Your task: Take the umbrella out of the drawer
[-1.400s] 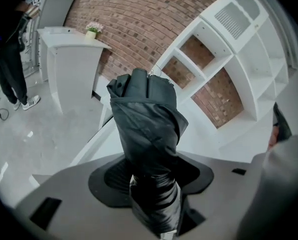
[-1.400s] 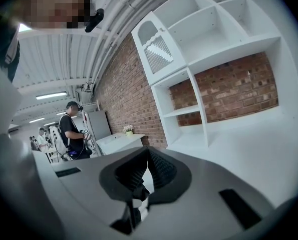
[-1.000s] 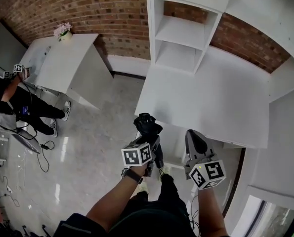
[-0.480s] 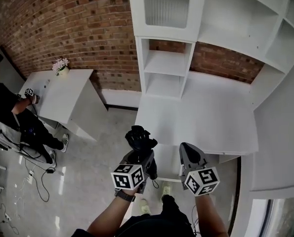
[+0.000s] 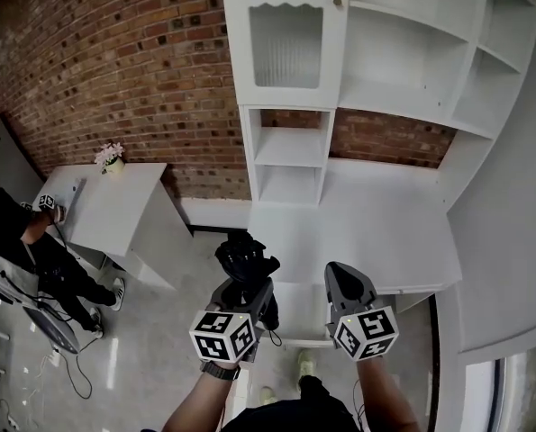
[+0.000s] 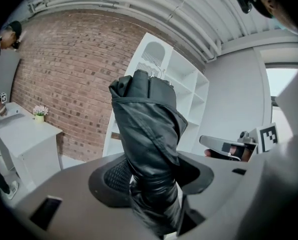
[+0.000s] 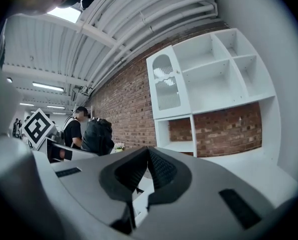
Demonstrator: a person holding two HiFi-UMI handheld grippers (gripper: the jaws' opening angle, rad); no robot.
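Two grippers: left gripper point(image 5: 249, 286) clamps the black umbrella point(image 5: 244, 257), its lower end hidden; right gripper point(image 5: 343, 274) pinched together, empty.

Worktop point(image 5: 385, 232), centre right: open surface, free to pass over. Shelf unit point(image 5: 290, 165) blocks its back left; brick wall point(image 5: 389, 138) behind. Umbrella point(image 5: 245, 257) in left tongs point(image 5: 248, 288) stands before its near left corner. Floor point(image 5: 159, 331), lower left, open up to second worktop point(image 5: 114, 210) and seated person point(image 5: 15, 232) at left edge.
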